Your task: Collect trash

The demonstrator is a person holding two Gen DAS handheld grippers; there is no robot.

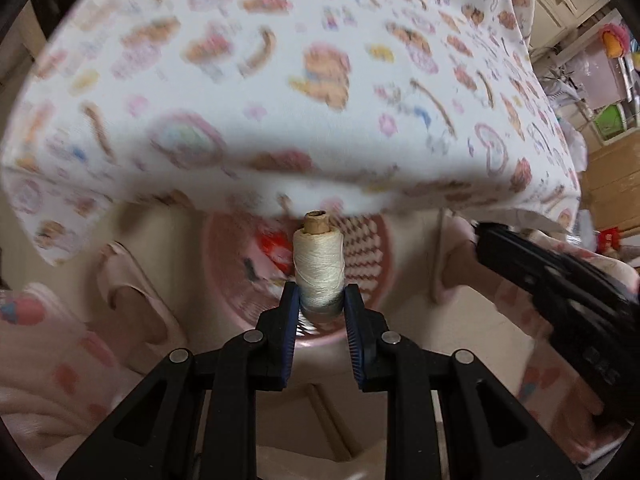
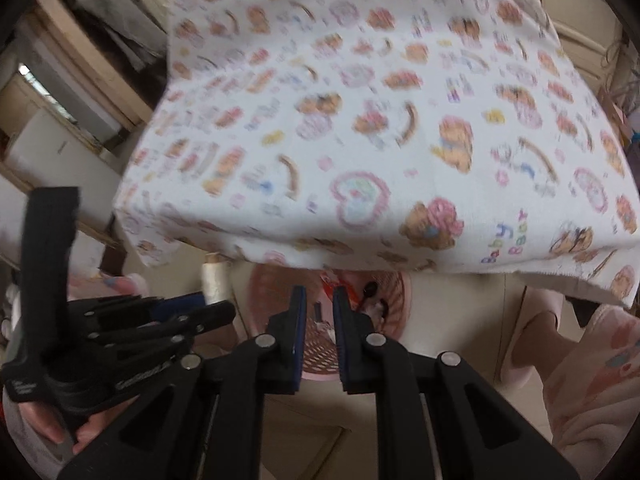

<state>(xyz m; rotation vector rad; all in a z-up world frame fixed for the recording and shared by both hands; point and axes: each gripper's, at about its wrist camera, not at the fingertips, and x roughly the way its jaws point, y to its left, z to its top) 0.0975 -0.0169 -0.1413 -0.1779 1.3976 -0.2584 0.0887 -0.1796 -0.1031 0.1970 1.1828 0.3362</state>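
One pink basket (image 1: 360,264) sits low in the frame's centre, under the desk (image 1: 280,80) edge, with red-and-white wrappers (image 1: 276,250) inside. Left tongs (image 1: 320,300) grip one thread spool (image 1: 319,268) above it. Right tongs (image 2: 319,300) stand narrow, nothing between them.
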